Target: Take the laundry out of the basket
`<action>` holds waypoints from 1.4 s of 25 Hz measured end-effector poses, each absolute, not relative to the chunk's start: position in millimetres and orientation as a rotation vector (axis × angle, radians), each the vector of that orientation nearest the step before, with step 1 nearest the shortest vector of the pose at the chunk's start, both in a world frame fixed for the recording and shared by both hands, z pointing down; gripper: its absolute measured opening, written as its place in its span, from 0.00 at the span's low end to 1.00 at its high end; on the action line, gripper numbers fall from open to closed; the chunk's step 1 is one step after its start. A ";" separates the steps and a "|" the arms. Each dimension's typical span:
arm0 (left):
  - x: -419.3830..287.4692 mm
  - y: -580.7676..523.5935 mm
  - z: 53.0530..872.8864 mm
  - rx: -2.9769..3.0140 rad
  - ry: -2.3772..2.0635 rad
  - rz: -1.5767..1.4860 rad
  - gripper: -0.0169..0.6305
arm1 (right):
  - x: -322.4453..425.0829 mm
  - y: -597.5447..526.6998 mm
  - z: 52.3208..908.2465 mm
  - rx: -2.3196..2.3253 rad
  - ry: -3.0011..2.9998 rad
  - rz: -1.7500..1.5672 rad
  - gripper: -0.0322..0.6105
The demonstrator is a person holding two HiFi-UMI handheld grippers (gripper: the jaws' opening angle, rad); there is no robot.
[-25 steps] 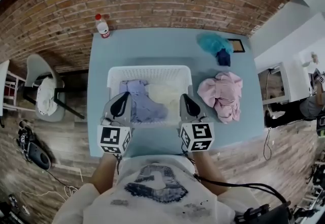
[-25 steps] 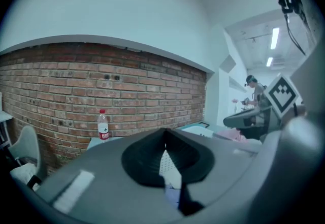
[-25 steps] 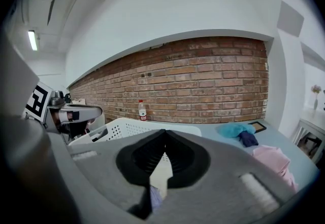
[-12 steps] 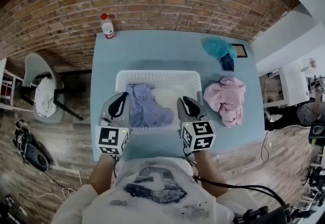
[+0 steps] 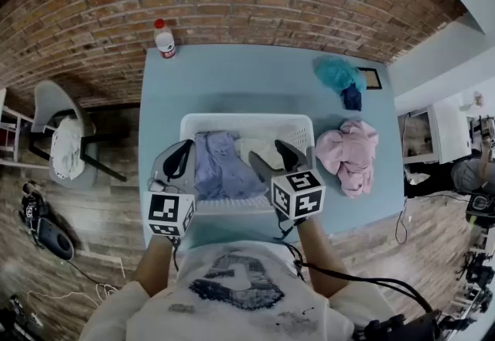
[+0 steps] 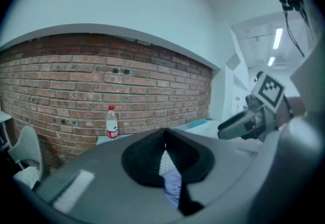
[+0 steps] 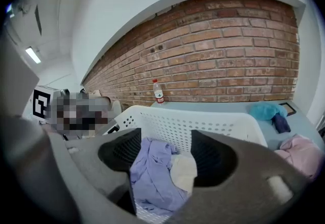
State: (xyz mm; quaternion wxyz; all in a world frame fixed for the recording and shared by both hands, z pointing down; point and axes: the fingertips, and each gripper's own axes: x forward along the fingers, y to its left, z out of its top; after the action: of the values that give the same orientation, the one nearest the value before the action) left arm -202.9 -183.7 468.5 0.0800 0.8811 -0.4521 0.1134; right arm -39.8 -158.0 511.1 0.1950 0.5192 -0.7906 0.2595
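A white laundry basket [image 5: 246,120] stands on the pale blue table [image 5: 232,80]. Inside it lie a lavender garment [image 5: 219,169] and a cream garment [image 5: 257,151]. My right gripper [image 5: 269,152] hangs over the basket's near right part. Its jaws are opening, with nothing pressed between them. In the right gripper view, the lavender garment [image 7: 152,167] and the cream garment [image 7: 184,169] show through the gap of the right gripper [image 7: 165,149], in front of the basket's wall [image 7: 203,125]. My left gripper [image 5: 186,148] is shut at the basket's near left corner, holding nothing.
To the right of the basket lies a pink pile of clothes [image 5: 352,155]. Further back are a teal garment [image 5: 332,73], a dark blue one [image 5: 352,97] and a small frame [image 5: 371,78]. A bottle [image 5: 164,39] stands at the table's far left corner. A chair [image 5: 66,142] is at the left.
The right gripper's jaws have opened, and it has swung left and forward over the basket. The left gripper has hardly moved.
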 end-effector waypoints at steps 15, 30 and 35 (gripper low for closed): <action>-220.3 -215.0 477.5 2.595 -1.412 0.353 0.01 | -73.9 -185.6 570.1 1.188 -2.183 0.928 0.87; -244.5 -245.8 493.8 2.546 -1.460 0.415 0.01 | -80.1 -192.0 666.5 0.982 -2.005 1.056 0.87; -246.4 -250.8 496.0 2.544 -1.457 0.423 0.01 | -78.8 -185.3 698.5 0.893 -1.926 1.154 0.87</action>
State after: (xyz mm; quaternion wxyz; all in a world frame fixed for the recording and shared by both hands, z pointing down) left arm -246.4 -250.8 496.0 0.0895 0.8554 -0.4900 0.1423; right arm -78.8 -185.3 698.5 0.3548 0.3456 -0.7452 0.4464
